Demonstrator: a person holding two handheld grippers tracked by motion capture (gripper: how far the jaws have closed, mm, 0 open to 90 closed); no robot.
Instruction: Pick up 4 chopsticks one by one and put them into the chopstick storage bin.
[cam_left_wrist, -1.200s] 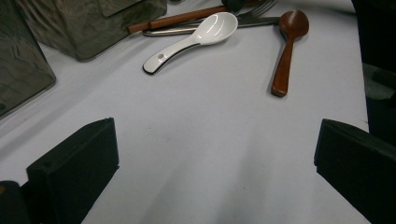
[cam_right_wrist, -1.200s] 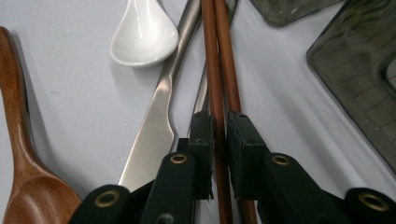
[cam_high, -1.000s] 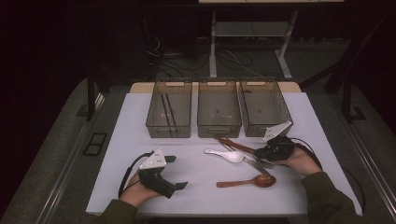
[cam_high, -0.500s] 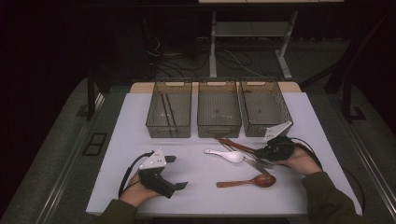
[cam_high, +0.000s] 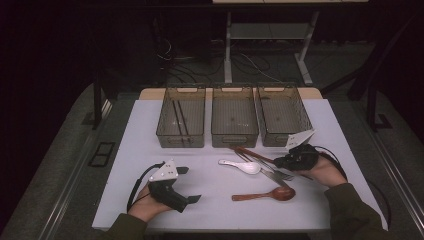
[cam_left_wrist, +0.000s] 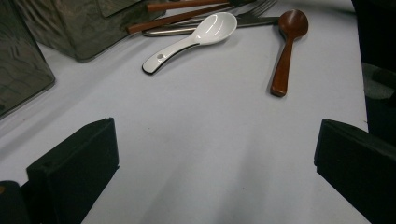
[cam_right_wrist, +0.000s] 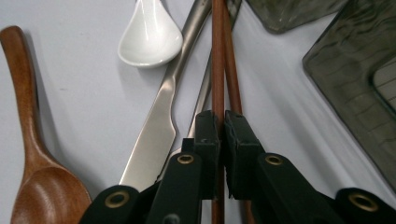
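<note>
A brown chopstick (cam_right_wrist: 217, 70) is pinched between the pressed-together jaws of the right gripper (cam_right_wrist: 222, 140), seen near the table's (cam_high: 150, 150) right edge in the high view (cam_high: 295, 159). The stick lies along the tabletop, with a second chopstick (cam_right_wrist: 232, 79) just beside it, outside the pinch. A knife (cam_right_wrist: 156, 130) and a fork (cam_high: 280, 174) lie alongside, under or against the sticks; which touches which cannot be told. A white spoon (cam_high: 241, 166) is set near the table's middle, and a wooden spoon (cam_high: 265, 195) nearer the front edge. Three trays (cam_high: 234, 122) are lined up along the far edge; dark sticks (cam_high: 179, 117) lie in the left one. Toward the front left corner the left gripper (cam_high: 187, 184) is held with jaws spread wide over bare tabletop, nothing between them.
</note>
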